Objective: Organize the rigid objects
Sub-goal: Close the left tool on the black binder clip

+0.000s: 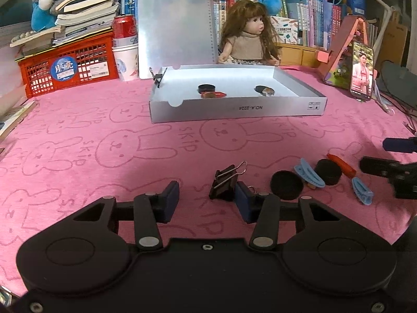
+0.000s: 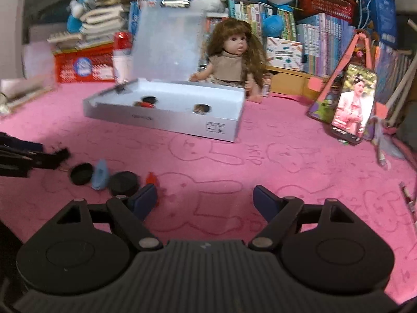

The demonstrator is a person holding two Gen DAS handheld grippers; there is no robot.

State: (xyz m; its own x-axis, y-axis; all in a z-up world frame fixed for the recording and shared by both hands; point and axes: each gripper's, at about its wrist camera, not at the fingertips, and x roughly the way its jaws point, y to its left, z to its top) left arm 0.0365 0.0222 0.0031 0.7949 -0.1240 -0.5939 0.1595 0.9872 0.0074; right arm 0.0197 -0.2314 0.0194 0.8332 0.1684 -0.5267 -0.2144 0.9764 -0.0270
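Note:
A white open box (image 1: pixel 234 109) stands on the pink cloth with a black cap, a red piece and a dark round item inside; it also shows in the right wrist view (image 2: pixel 161 120). My left gripper (image 1: pixel 207 203) is open, with a black binder clip (image 1: pixel 225 182) just in front of its right finger. Beside the clip lie two black caps (image 1: pixel 286 185) (image 1: pixel 328 172), two blue hair clips (image 1: pixel 310 173) (image 1: pixel 362 191) and a red piece (image 1: pixel 341 165). My right gripper (image 2: pixel 206 203) is open and empty over bare cloth, right of the caps (image 2: pixel 123 182) and a blue clip (image 2: pixel 100 174).
A doll (image 1: pixel 250 36) sits behind the box. A phone (image 1: pixel 361 70) leans on a stand at the right. A red crate (image 1: pixel 67 65), a red can (image 1: pixel 124 30) and stacked books stand at the back left. Bookshelves line the back.

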